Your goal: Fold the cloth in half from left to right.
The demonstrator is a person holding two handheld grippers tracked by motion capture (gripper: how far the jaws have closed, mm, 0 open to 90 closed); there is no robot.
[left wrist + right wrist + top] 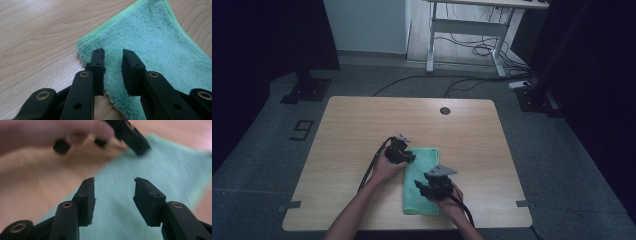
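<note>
One mark is read: a dark figure "9" (301, 130), set on the grey floor left of the table (362, 120).

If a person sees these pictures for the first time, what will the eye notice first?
The green towel stands out, folded into a long strip near the front edge of the wooden table. Next come the two black grippers over it: the left gripper open at the towel's far corner, the right gripper open above its middle.

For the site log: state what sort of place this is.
Probably a lab or recording workspace: a bare wooden table on grey floor, dark curtains at both sides, a desk frame with loose cables behind.
</note>
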